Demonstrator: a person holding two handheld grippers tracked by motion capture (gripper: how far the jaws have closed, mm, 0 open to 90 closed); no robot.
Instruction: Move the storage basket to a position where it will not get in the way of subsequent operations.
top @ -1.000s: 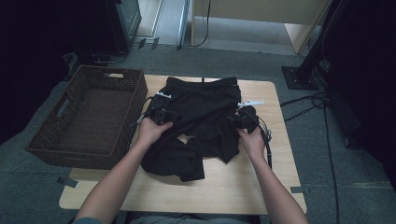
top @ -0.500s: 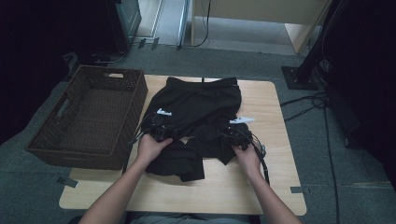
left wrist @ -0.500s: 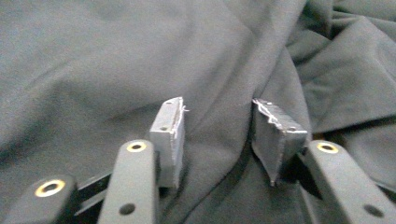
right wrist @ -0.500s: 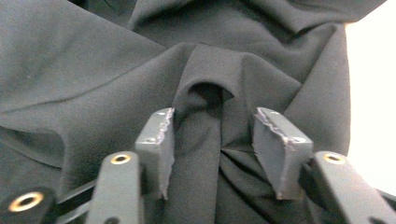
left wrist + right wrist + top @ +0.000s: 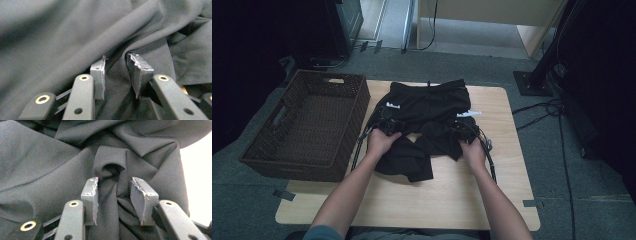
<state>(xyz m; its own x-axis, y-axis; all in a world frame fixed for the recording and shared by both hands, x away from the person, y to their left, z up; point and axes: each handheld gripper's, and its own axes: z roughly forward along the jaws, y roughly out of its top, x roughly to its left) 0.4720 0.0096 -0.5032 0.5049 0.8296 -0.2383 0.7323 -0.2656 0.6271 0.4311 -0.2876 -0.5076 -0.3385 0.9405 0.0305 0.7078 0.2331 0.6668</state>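
Black shorts [image 5: 427,105] lie spread on the wooden table [image 5: 452,200], waistband at the far side and legs rumpled toward me. My left gripper [image 5: 387,122] rests on the shorts' left part, and my right gripper [image 5: 460,127] on the right part. The left gripper view has the left gripper [image 5: 115,58] pressed into the shorts [image 5: 62,37], a ridge of cloth standing between its jaws. The right gripper [image 5: 114,181] straddles a raised fold of the shorts [image 5: 45,165]. Both pairs of jaws have just been closing, with a gap still between the pads.
A dark wicker basket [image 5: 292,167] stands at the table's left edge, beside my left hand. Cables [image 5: 487,155] trail from the right gripper across the table. Bare wood lies in front of the shorts. Dark furniture and a stand [image 5: 532,80] surround the table.
Both hands have come down and toward me. The shorts, draped higher between the grippers before, now lie flatter on the table.
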